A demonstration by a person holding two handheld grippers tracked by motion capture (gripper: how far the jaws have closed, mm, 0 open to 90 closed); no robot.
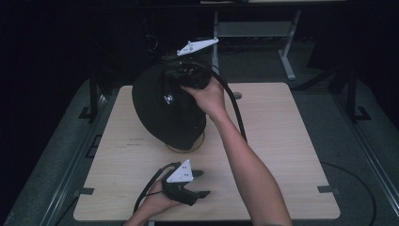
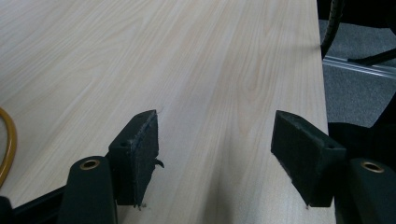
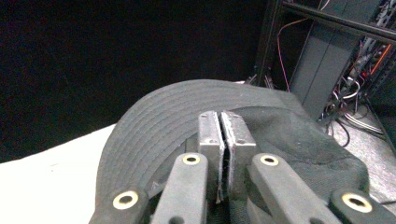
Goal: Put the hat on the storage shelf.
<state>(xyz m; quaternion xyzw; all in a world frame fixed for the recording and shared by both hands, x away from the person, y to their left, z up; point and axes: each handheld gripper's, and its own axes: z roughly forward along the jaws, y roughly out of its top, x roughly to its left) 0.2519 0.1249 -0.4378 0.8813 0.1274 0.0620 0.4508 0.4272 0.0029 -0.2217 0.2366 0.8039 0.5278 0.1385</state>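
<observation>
A black wide-brimmed hat (image 1: 160, 108) hangs tilted over the back left of the wooden table (image 1: 282, 141), its lower edge near or on the tabletop. My right gripper (image 1: 176, 77) holds it from above. In the right gripper view its jaws (image 3: 220, 126) are pressed together on the hat's fabric (image 3: 154, 121), just behind the stitched brim. A thin yellow ring (image 1: 186, 149) lies on the table under the hat and shows at the edge of the left gripper view (image 2: 7, 144). My left gripper (image 1: 203, 183) rests low near the table's front edge, open (image 2: 215, 149), with nothing between its pads.
The table's right edge (image 2: 322, 93) drops to grey carpet (image 1: 367, 155). Black frame posts (image 1: 350, 89) stand on both sides of the table. A light desk frame (image 1: 287, 52) stands behind it. A rack with cables (image 3: 341, 79) is beyond the hat.
</observation>
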